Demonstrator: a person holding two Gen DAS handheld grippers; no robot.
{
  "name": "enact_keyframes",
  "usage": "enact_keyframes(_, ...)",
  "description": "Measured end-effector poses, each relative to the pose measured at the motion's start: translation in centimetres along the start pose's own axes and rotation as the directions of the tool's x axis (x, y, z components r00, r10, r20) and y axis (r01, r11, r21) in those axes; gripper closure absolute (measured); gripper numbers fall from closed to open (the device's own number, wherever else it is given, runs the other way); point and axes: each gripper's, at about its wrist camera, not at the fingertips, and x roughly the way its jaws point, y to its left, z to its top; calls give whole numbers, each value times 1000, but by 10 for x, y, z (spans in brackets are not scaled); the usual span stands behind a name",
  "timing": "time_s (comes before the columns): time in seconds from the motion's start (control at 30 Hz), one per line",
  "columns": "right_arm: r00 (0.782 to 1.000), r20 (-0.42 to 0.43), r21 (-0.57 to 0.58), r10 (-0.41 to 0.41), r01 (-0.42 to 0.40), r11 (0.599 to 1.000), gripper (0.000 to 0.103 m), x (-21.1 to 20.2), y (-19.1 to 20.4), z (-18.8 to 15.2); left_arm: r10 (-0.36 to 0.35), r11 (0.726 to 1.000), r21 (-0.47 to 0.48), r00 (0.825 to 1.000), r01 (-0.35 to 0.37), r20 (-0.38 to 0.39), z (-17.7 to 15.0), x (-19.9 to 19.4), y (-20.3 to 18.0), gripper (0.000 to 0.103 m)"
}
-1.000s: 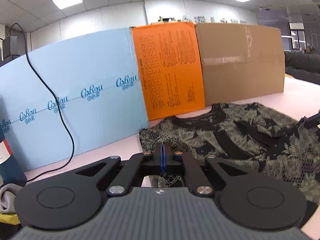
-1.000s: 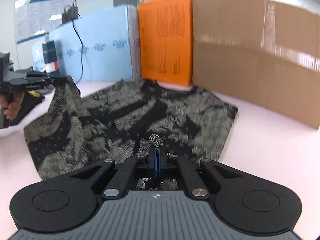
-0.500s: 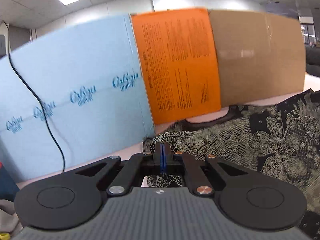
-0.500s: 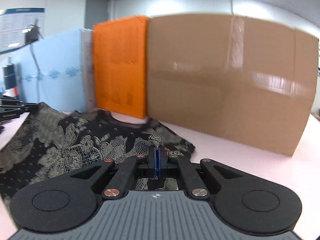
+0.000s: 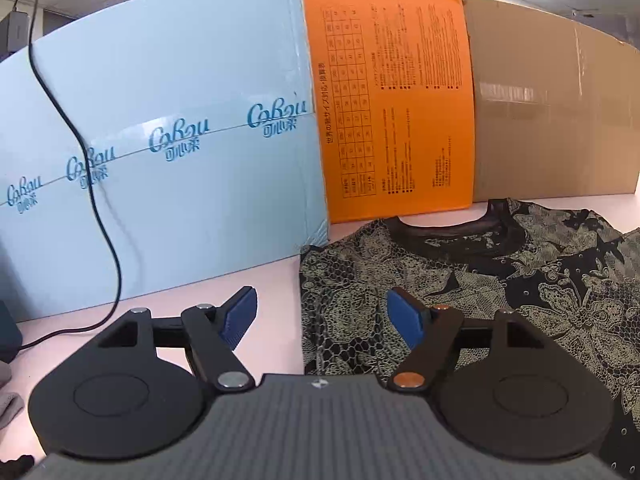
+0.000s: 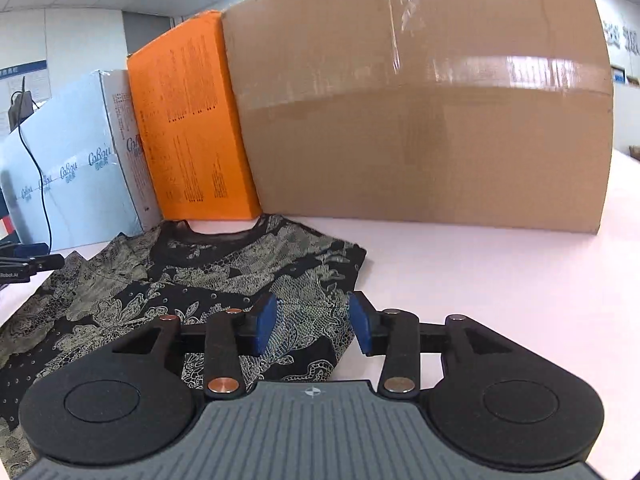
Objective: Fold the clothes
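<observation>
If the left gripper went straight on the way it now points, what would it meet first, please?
Probably the patterned shirt's left edge on the pink table, between the open left gripper fingers; beyond stands the orange box. Depth is uncertain.

The left tongs (image 5: 322, 316) gape wide over the pink table (image 5: 276, 280). The patterned shirt's (image 5: 460, 280) edge lies between and right of them; a blue box (image 5: 160, 140) stands beyond.

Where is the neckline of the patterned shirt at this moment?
In the right wrist view the shirt's neckline lies at the far edge of the shirt, just in front of the orange box, between the blue box and the brown carton.
</observation>
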Motion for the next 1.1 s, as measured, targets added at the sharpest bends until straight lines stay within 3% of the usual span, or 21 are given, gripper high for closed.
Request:
enact_keyframes(0.1, 999, 48, -83, 5, -1, 997, 49, -10, 12, -1, 27, 1000, -15, 1000, -27, -9, -1, -3, 2, 26)
enact_keyframes(0.2, 998, 66, -156, 9, 1, 988, 45, -20, 27, -2, 40, 999, -3, 999, -40, -8, -3, -5, 3, 26)
enact_keyframes(0.23, 997, 71, -172, 11, 1, 985, 35, -24, 31, -3, 47, 999, -1, 999, -47, -9, -3, -6, 3, 25)
enact_keyframes(0.3, 996, 87, -195, 11, 6, 981, 25, -29, 37, -6, 60, 998, -8, 998, -60, -13, -4, -5, 4, 25)
enact_keyframes(0.47, 999, 35, -185, 18, -11, 983, 25, -30, 41, -7, 109, 994, -22, 993, -110, -38, -7, -2, 5, 24)
enact_keyframes(0.7, 995, -68, -132, -73, 64, 989, 20, -14, 34, -10, 137, 990, -33, 989, -139, -62, -12, 3, 9, 23)
enact_keyframes(0.83, 998, -34, -46, -47, 46, 998, 11, -21, 19, -11, 143, 988, -46, 987, -146, -70, -12, 4, 12, 22)
enact_keyframes(1.1, 997, -67, 131, 34, -25, 991, 9, -14, -10, -11, 136, 984, -108, 987, -144, -84, -12, 7, 24, 21)
